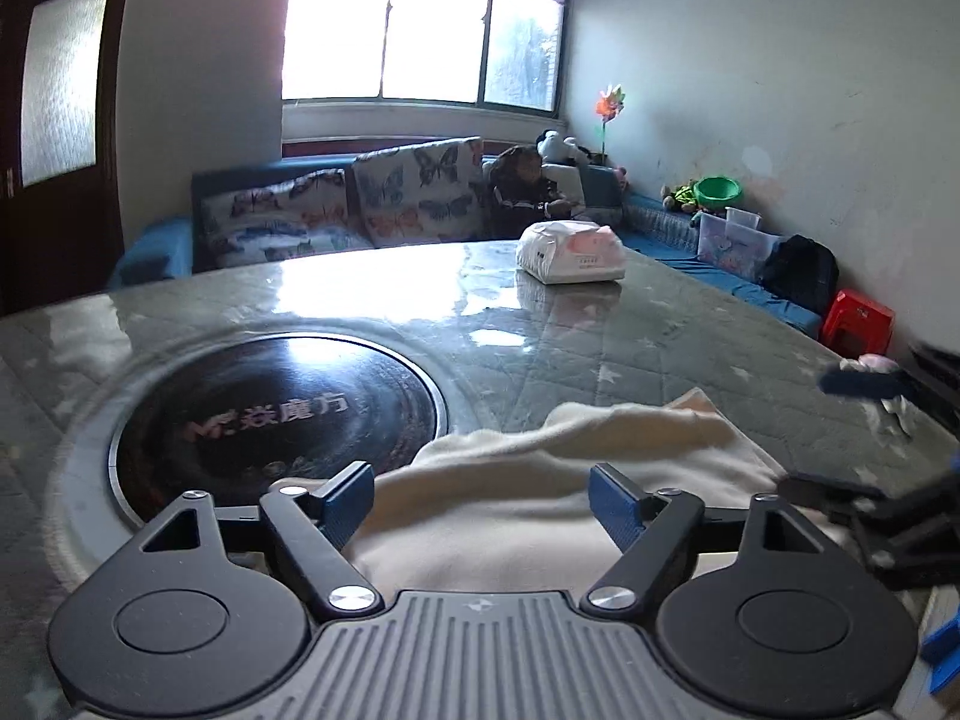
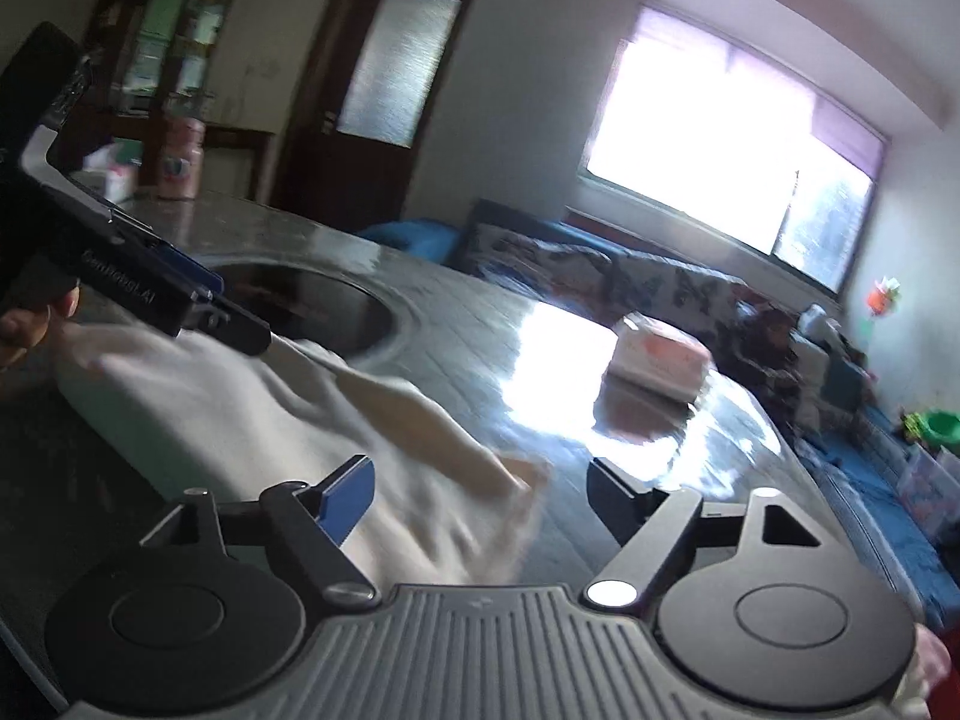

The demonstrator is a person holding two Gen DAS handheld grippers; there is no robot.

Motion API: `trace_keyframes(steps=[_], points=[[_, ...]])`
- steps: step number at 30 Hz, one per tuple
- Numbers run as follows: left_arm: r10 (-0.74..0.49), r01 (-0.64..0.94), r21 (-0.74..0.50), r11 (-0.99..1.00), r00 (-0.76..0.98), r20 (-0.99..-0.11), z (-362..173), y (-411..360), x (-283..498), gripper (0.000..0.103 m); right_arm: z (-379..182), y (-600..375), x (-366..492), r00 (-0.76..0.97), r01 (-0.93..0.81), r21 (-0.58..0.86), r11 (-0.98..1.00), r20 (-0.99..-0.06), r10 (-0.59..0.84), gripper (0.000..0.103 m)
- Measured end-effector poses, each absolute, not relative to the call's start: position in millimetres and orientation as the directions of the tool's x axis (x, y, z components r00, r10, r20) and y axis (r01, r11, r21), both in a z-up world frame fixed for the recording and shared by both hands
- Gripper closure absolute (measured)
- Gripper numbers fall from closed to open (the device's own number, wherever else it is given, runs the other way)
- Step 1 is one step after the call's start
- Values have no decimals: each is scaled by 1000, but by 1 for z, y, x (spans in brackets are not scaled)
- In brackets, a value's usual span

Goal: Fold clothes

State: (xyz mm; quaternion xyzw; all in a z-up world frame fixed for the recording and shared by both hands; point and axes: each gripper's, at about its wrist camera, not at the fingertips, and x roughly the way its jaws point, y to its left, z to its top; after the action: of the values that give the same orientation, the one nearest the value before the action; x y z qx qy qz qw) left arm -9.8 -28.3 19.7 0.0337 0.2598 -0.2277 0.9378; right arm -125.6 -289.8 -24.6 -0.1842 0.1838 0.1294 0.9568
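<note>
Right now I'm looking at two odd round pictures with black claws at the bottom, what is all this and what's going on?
These are no robot arms. A person holds a two-fingered gripper in each hand, and a wide-angle camera on each one looks forward along its fingers; that bends the picture round. One picture comes from the left gripper, the other from the right gripper. Both stand open and hold nothing. Below them a cream garment lies rumpled on a grey table, beside a round black hotplate set into the top. Farther back sits a white tissue pack. The right-hand picture is blurred, and it also shows the left gripper from the side, over the cloth.
</note>
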Motion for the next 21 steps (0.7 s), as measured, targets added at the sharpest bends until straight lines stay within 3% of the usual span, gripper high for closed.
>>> trace_keyframes(steps=[5,14,21], points=[[-410,460,-26,887,761,-503,15,-23,-32,54,-25,-264,-121,884,-389,-332,859,-397,247,20],[-397,465,-3,885,753,-524,-2,-19,-47,57,-50,-239,-123,880,-414,-454,789,-422,219,18],[-395,449,-20,893,764,-511,-2,-14,-51,56,-52,-226,-134,905,-394,-556,732,-375,202,12]])
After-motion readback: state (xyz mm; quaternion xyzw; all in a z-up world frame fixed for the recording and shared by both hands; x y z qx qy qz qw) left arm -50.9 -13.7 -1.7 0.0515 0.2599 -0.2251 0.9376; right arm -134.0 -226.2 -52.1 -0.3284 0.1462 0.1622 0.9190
